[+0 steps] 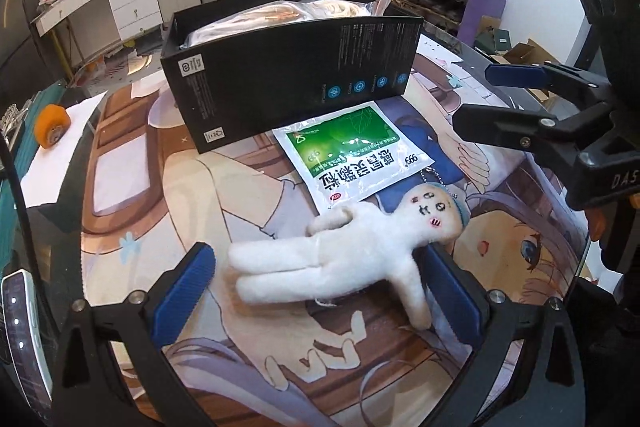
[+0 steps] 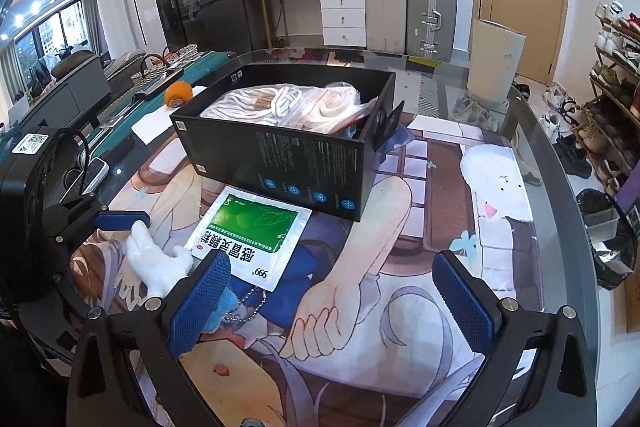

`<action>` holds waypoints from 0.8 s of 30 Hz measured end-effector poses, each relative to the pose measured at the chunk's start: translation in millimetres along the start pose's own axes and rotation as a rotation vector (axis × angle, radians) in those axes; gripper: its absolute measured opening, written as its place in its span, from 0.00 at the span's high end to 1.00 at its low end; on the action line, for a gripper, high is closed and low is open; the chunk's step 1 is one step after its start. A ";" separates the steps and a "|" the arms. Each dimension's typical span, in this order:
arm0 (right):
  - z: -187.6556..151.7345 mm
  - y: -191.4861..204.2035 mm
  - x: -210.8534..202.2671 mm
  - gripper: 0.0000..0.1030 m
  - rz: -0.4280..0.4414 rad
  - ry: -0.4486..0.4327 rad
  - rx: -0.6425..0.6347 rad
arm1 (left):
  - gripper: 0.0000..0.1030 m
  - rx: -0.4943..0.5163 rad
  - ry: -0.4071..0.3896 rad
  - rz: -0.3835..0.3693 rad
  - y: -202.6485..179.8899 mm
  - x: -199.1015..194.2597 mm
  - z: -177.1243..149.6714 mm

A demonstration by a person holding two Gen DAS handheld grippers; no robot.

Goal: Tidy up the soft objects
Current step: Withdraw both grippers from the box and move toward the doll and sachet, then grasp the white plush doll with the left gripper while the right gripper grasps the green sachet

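Left wrist camera: low over the mat, close, facing the black box [image 1: 288,67] and far wall. My right wrist camera: beside it, looking the same way from the right. Both share box, green sachet [image 1: 352,155], white doll [image 1: 340,255].

We see a fuzzy white cloth doll [image 1: 340,259] with a beaded metal chain [image 2: 248,301], lying on a matt printed fabric mat [image 1: 248,367]. Beside it, a glossy green-and-white plastic sachet [image 1: 352,155] throws back glare. The black cardboard box [image 1: 288,83] looks matt and smooth, and holds shiny clear plastic bags [image 2: 304,103]. Our grippers' blue pads [image 1: 184,291] are ribbed; the table's rim [image 2: 568,187] is glossy glass.
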State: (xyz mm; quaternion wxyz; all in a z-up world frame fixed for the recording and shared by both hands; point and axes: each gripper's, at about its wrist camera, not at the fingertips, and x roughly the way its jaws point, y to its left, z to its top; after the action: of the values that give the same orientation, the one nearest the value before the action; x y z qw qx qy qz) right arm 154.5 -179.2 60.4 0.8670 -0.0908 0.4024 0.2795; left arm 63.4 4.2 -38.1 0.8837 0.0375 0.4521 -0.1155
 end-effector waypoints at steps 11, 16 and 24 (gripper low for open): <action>-1.4 0.2 5.1 0.01 0.002 0.011 -0.002 | 0.28 0.041 -0.037 -0.025 -0.6 -8.5 -4.2; -0.7 1.1 6.3 0.01 0.005 0.014 -0.001 | 0.30 0.040 -0.059 -0.030 3.0 -14.4 -7.5; 1.1 8.3 14.7 0.01 0.012 0.037 -0.002 | 0.30 0.029 -0.111 -0.022 11.9 -31.6 -16.4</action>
State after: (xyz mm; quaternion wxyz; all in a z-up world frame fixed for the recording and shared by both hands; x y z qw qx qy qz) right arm 158.2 -165.8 50.7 0.8577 -0.0942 0.4185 0.2833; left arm 35.4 24.0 -22.6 0.9054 0.0388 0.4011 -0.1335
